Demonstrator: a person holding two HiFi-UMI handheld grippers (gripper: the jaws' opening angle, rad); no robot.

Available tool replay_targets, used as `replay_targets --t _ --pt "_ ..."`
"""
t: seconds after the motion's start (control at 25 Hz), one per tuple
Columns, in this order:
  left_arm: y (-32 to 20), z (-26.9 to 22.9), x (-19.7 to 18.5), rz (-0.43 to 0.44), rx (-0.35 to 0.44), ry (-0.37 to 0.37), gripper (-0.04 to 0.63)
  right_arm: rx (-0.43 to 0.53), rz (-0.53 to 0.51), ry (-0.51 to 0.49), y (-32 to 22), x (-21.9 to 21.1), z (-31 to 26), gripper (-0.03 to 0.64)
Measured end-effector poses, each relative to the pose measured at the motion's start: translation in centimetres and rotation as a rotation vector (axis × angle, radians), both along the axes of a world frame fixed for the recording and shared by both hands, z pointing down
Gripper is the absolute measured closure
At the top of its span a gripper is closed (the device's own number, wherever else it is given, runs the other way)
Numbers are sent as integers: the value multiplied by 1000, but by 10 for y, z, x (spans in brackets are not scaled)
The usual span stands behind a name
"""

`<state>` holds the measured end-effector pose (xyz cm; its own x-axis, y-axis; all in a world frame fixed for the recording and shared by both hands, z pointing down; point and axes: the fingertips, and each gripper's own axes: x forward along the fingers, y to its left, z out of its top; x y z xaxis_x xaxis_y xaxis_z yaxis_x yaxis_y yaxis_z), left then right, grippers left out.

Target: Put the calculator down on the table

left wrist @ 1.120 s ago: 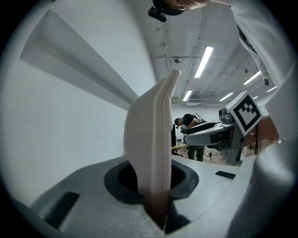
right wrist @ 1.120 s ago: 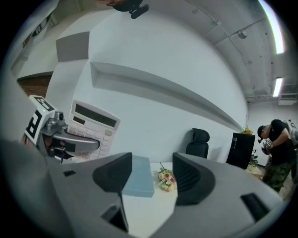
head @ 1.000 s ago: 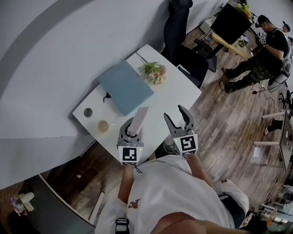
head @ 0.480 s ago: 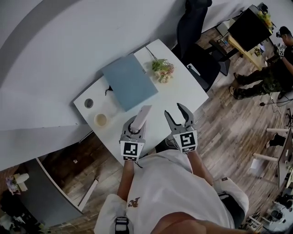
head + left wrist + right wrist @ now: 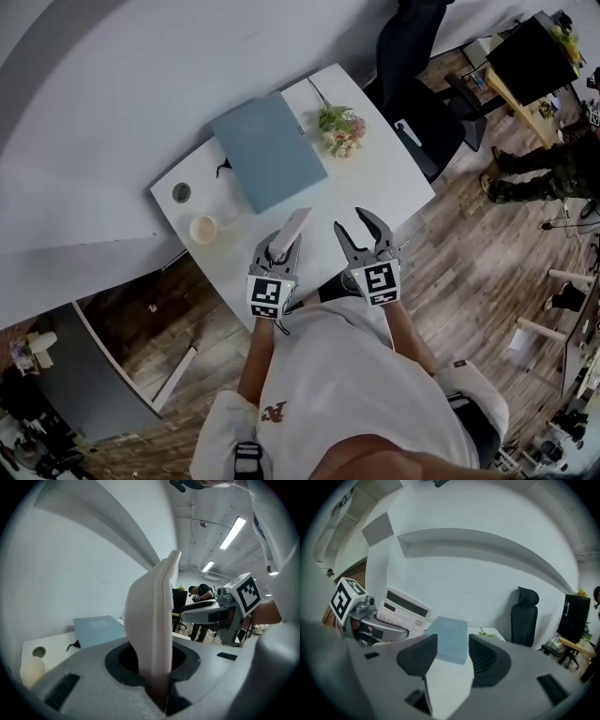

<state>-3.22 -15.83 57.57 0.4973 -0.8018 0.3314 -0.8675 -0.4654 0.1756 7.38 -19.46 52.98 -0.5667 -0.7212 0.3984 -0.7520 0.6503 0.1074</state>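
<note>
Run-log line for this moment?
left gripper: shut on calculator | right gripper: open, empty, jaws just been closing | calculator: not yet on table

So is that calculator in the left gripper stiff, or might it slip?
Probably stiff: the calculator stands out of the left gripper without sagging. Likely light, since a pinch at one end carries it. Its smooth shell might slip. Laid flat on the table, it should lie steady, not roll.
</note>
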Motion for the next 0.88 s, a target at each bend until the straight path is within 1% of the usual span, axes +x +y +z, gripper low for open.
replay_targets --t 0.24,0.6,0.88 --pt "2 21 6 10 -62 33 518 -54 -7 11 7 0 24 402" --pt "4 51 23 61 -143 53 518 -111 16 29 12 9 55 402" --pt "6 71 39 81 -198 70 518 -164 22 50 19 19 82 400"
